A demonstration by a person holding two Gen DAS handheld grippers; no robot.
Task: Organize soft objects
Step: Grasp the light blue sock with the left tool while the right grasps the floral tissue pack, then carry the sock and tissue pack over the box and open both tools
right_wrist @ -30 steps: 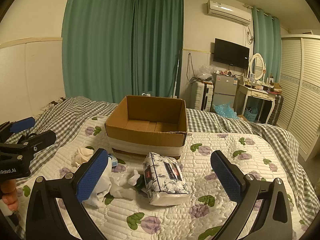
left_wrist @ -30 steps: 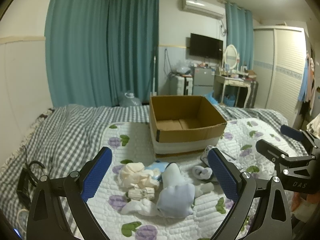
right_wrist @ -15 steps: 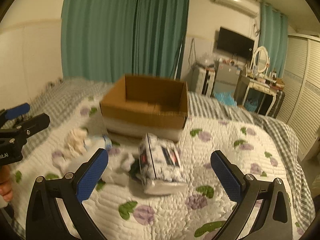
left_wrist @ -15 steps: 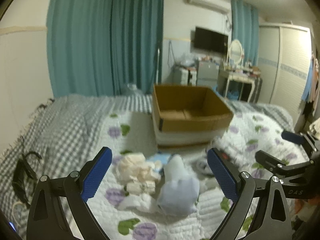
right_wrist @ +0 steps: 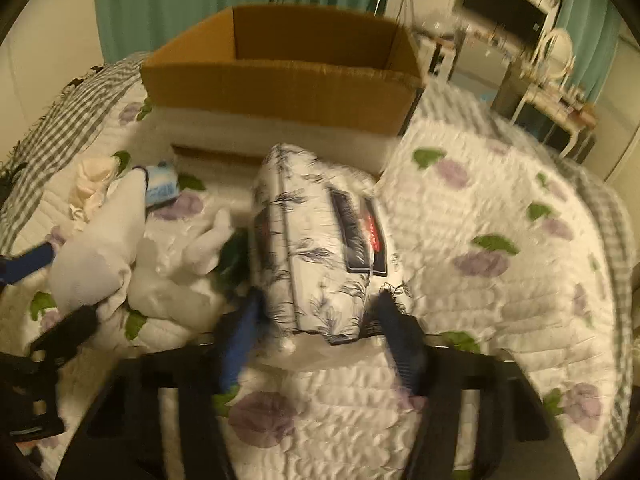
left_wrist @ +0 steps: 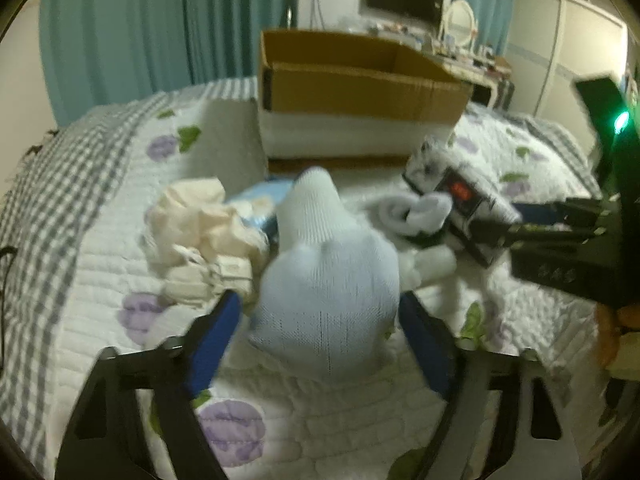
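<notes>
Both claws closing around soft items on the quilt (right_wrist: pixel 500 320).
Left gripper (left_wrist: pixel 320 312): pads flank the white sock (left_wrist: pixel 324 280), seemingly touching it. Right gripper (right_wrist: pixel 316 320): pads against the tissue pack (right_wrist: pixel 316 248). Box (right_wrist: pixel 280 76) stands just beyond.

Home bedroom, quilted bed (right_wrist: pixel 500 208), teal curtains (left_wrist: pixel 168 28), vanity mirror (left_wrist: pixel 460 20)

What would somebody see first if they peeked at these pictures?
Probably the big open cardboard box at the back of the flowery quilt. Then the two grabbers: the left gripper hugs a pale blue stuffed toy, and the right gripper straddles a flower-printed tissue pack.
</notes>
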